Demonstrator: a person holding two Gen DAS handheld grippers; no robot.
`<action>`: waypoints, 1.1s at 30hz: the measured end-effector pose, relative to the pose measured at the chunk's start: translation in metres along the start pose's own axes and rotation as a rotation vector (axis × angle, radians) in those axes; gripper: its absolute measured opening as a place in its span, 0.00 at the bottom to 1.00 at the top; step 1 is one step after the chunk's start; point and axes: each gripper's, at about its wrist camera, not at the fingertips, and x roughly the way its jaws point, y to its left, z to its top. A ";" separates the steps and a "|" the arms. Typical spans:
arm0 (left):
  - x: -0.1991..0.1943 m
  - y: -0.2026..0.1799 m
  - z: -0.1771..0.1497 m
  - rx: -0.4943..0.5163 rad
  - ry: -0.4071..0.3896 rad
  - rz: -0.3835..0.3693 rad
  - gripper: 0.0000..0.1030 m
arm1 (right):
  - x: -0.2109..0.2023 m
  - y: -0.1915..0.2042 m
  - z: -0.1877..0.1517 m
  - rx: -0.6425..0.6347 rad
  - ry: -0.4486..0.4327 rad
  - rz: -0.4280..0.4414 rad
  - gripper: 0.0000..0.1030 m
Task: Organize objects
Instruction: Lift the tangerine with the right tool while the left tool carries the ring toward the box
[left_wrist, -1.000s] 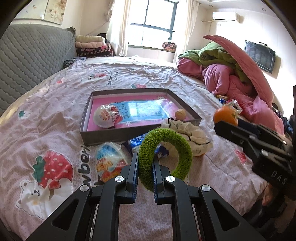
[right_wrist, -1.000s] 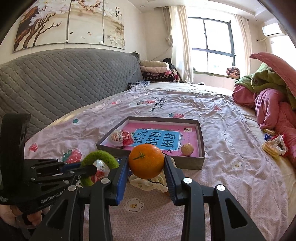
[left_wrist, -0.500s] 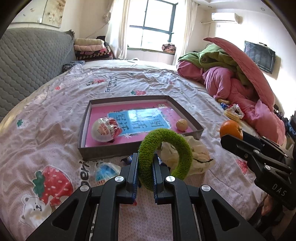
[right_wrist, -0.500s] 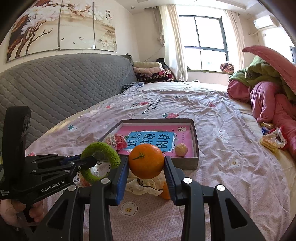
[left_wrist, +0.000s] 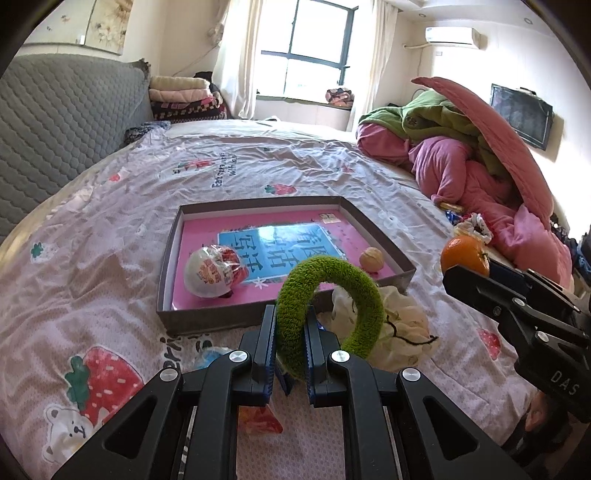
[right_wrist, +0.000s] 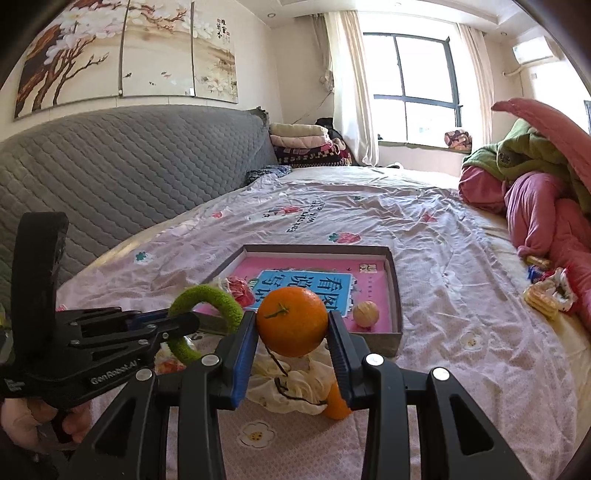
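left gripper (left_wrist: 290, 345) clamps our soft, squashy green ring (left_wrist: 330, 302) | right gripper (right_wrist: 291, 347) pinches firm, roll-prone orange (right_wrist: 291, 321) across its middle | box (left_wrist: 376, 229) ahead

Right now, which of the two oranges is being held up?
The whole orange, pinched in the right tongs. The other orange lies on the bed, half hidden beside the white cloth.

White capitals "DAS" stand on the black body of the right tongs (left_wrist: 484, 280), at four o'clock in the left wrist view. "GenRobot.AI" runs along the left tongs (right_wrist: 184, 323), at eight o'clock in the right wrist view. The blue panel of the pink book (right_wrist: 314, 286) in the grey box (right_wrist: 395, 280) bears large Chinese characters, 看图说话写话. The bedsheet (left_wrist: 258, 162) carries dark printed English lettering at twelve o'clock, too warped to read.
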 end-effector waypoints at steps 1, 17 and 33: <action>0.001 0.000 0.002 0.000 -0.002 -0.001 0.12 | 0.001 -0.001 0.001 0.006 -0.001 0.006 0.37; 0.017 -0.005 0.023 0.008 -0.014 -0.004 0.12 | 0.016 -0.015 0.018 0.001 -0.004 -0.028 0.37; 0.032 -0.006 0.037 0.024 -0.023 -0.017 0.12 | 0.038 -0.026 0.035 -0.032 -0.015 -0.050 0.37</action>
